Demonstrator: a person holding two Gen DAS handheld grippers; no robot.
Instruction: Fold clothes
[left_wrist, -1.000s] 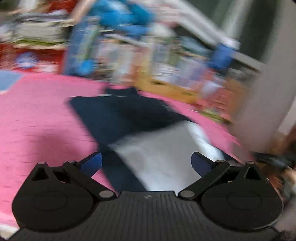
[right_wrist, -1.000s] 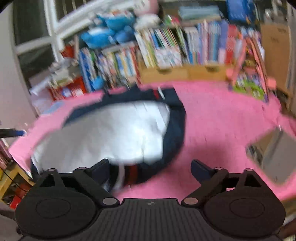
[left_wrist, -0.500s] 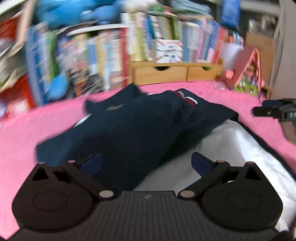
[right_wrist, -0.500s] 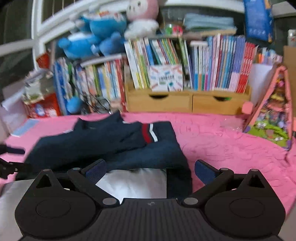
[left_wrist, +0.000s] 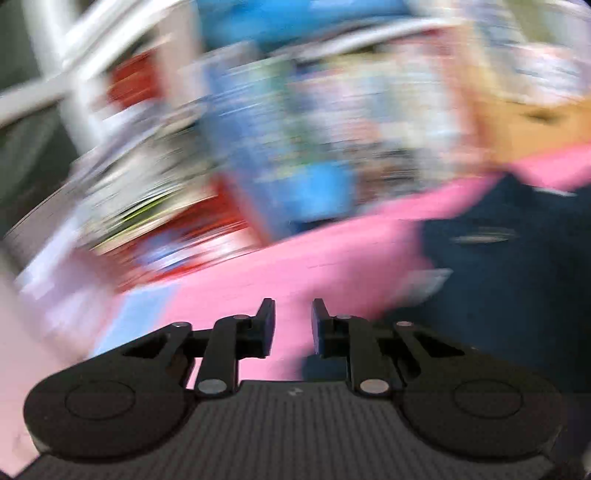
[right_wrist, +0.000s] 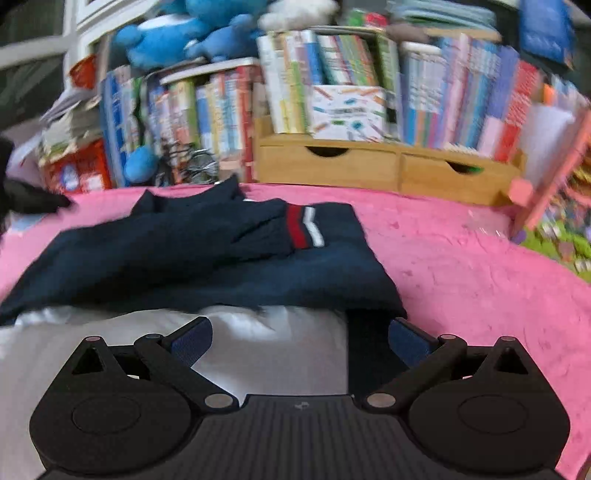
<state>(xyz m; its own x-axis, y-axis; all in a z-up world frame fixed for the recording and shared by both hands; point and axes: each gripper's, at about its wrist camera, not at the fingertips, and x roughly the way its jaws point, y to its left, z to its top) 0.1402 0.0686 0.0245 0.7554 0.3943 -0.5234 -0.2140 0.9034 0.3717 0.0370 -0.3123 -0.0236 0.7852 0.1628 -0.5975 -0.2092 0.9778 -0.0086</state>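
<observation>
Loosely rumpled navy knit garment (right_wrist: 207, 254), fuzzy pink blanket (right_wrist: 480, 273).

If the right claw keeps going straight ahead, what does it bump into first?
Probably the navy top. The right claw, open and empty, hangs over its white lining and points at the dark folded part. Depth is hard to judge.

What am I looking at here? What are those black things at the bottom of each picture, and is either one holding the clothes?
No robot: a person holds a two-fingered claw in each hand, each with a camera looking along its fingers. The blurred picture is from the left claw; its jaws have just been closing, with a narrow gap and nothing between them, only the pink cover behind. The sharper picture is from the right claw, open and empty above a navy garment with a white lining, lying partly folded. Books stand behind.
</observation>
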